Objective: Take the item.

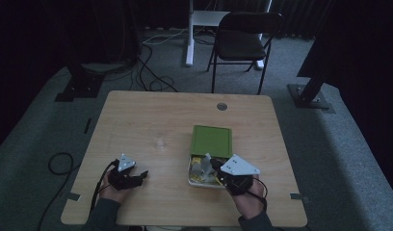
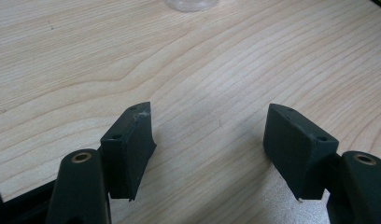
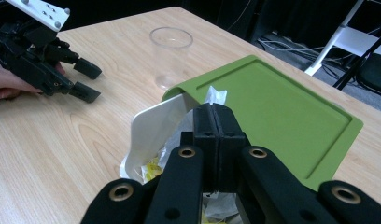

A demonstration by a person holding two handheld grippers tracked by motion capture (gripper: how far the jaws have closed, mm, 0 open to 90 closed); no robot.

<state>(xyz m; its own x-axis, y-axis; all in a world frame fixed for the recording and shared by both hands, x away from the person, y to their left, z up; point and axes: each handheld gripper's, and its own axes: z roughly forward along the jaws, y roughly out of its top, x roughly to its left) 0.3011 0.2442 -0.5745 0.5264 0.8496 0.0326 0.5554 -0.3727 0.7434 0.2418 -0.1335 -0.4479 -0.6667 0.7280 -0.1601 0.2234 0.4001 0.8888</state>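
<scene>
Since the wrapper (image 3: 215,97) is thin, soft and light, the right gripper (image 3: 218,112) pinches its top corner tight over the box (image 3: 151,126). The left gripper (image 2: 209,140) rests wide apart, holding nothing.

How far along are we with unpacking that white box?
Done: the green lid lies off beside the white box. In hand: the right gripper pinches a clear wrapper over the box. Left: more packets remain inside; the left gripper waits open; the cup stands apart.
</scene>
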